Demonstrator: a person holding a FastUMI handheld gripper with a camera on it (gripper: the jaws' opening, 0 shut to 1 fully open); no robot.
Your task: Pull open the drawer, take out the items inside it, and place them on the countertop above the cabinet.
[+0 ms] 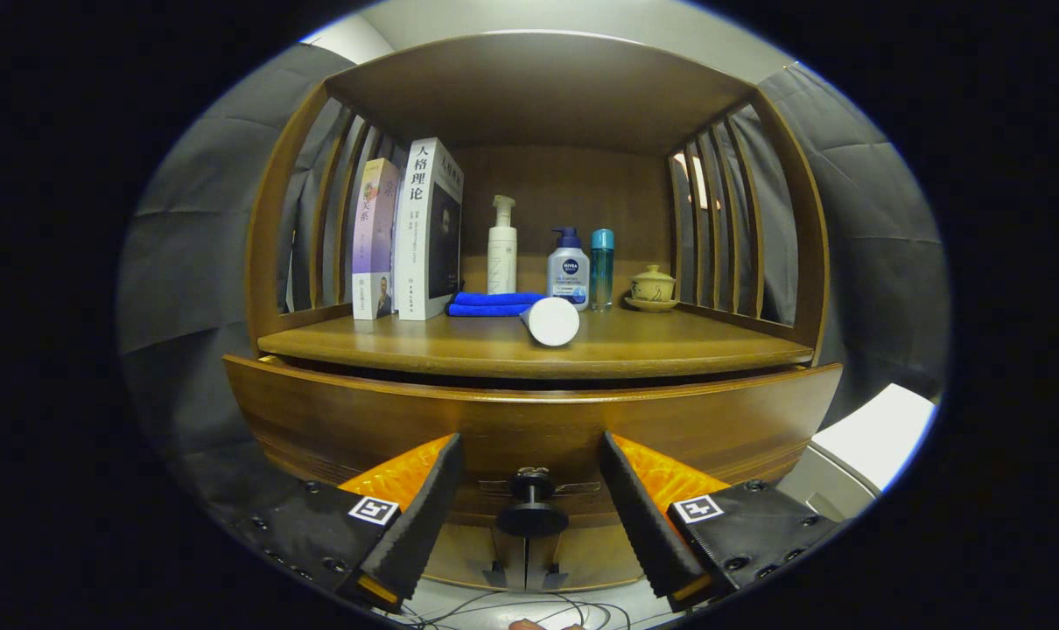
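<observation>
A wooden cabinet faces me, its curved drawer front (529, 420) standing slightly out from the countertop (529, 346) above it. A dark round knob (531, 507) juts from the drawer's middle. My gripper (531, 494) is open, one finger on each side of the knob with a gap to both. The drawer's inside is hidden behind its front. On the countertop lies a white tube (550, 320), on its side, near the front edge.
Two upright books (407, 232) stand at the countertop's left, a folded blue cloth (493, 304) beside them. Behind are a white pump bottle (501, 247), a blue-capped pump bottle (568, 267), a teal bottle (601, 267) and a lidded cup (652, 287). Slatted sides flank the shelf. Cables lie below.
</observation>
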